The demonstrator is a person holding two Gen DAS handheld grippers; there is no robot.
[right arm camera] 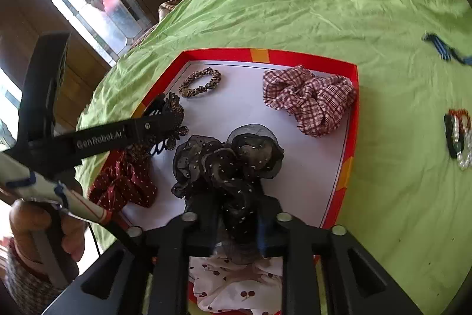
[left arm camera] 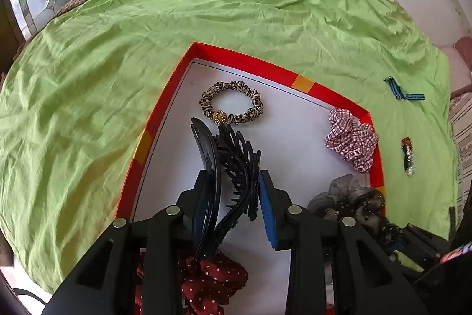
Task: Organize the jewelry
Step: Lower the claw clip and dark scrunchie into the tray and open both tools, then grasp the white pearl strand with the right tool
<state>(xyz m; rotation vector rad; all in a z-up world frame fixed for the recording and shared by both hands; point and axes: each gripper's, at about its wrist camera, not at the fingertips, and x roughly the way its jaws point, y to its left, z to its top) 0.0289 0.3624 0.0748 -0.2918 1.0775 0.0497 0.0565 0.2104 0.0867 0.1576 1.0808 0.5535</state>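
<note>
While most pieces already lie in the red-rimmed tray [left arm camera: 165, 108], sorting is unfinished.
My left gripper [left arm camera: 236, 197] clamps the black hair clip [left arm camera: 233, 161]; my right gripper [right arm camera: 236, 229] pinches the black organza scrunchie [right arm camera: 227, 158]; a beaded clip [left arm camera: 408, 155] and blue striped clip [left arm camera: 398, 90] remain on the bed [left arm camera: 147, 34].

Lime-green sheet [left arm camera: 206, 19]; red tray [left arm camera: 265, 70] with orange patches, white floor; leopard-print scrunchie [left arm camera: 231, 102], gold bead; red-white checked scrunchie [right arm camera: 309, 99]; sheer black scrunchie [right arm camera: 233, 161], pale dots; maroon white-dotted scrunchie [right arm camera: 124, 182]; black hair claw [left arm camera: 230, 167]
</note>
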